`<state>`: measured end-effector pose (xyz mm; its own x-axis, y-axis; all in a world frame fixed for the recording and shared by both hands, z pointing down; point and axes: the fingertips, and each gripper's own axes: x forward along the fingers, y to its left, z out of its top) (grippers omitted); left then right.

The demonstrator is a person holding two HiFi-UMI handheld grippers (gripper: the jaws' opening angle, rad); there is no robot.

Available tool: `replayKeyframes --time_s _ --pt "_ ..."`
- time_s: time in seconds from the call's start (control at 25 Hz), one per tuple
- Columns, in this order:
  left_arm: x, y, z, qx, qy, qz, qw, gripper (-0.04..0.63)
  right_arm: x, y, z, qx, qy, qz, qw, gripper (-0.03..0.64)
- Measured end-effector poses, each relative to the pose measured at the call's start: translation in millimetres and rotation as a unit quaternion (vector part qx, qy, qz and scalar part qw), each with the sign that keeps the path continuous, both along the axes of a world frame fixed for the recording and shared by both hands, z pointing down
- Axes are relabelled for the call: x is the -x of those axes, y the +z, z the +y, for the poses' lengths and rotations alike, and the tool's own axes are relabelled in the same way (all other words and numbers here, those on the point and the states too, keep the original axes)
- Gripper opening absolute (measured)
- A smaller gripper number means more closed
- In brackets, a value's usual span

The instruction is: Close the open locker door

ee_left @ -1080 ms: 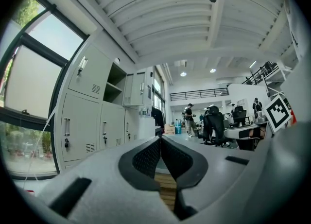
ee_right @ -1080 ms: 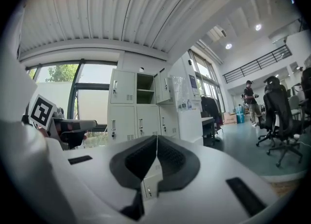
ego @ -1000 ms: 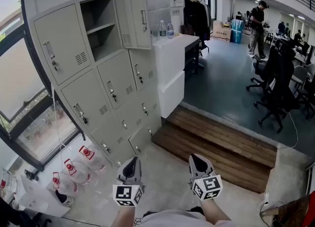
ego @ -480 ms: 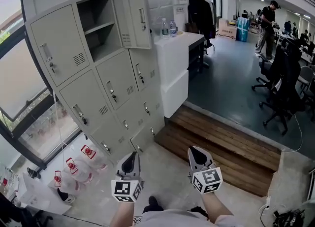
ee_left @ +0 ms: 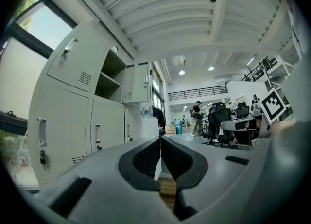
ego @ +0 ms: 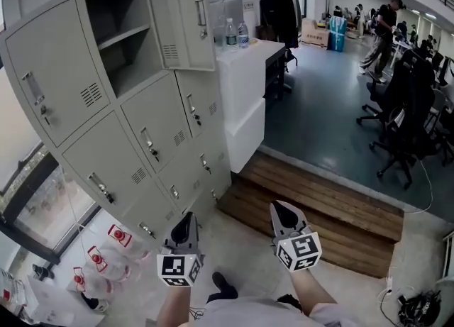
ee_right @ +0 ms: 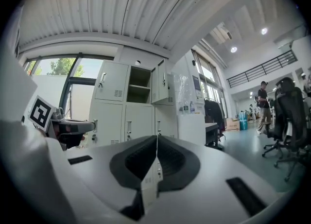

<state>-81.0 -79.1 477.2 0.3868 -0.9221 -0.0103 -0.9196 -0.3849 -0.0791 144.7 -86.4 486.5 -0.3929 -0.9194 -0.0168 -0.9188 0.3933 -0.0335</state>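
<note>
closer than a second ago: the locker bank [ego: 142, 127] fills more of the head view and its open door sits nearer the top edge, so i read this as me walking in. my left gripper [ego: 187, 218] and right gripper [ego: 279, 208] are carried low in front of me, each with its jaws pressed together on nothing. that suits a push, since a closed tip is firm and there is nothing to grasp. just past them are the bare floor and the wooden step [ego: 312, 205]. the open locker door [ego: 190, 15] is in the top row, swung out at the right of its shelved compartment [ego: 117, 42], well above and ahead of both grippers. it is close to the white desk [ego: 245, 59] with the water bottles [ego: 231, 35]. i judge the approach unfinished. the right gripper looks better placed to reach the door's handle face.
</note>
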Motion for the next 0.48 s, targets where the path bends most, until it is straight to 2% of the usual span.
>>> replayKeyframes --time_s 0.28,0.48 --pt "50 -10 -111 -0.003 0.033 -0.003 0.9995 0.011 53 -15 -101 -0.007 0.028 0.002 1.000 0.014" --pt "82 -12 -161 0.001 0.030 0.002 0.9996 0.011 83 -21 -154 -0.009 0.028 0.004 1.000 0.014"
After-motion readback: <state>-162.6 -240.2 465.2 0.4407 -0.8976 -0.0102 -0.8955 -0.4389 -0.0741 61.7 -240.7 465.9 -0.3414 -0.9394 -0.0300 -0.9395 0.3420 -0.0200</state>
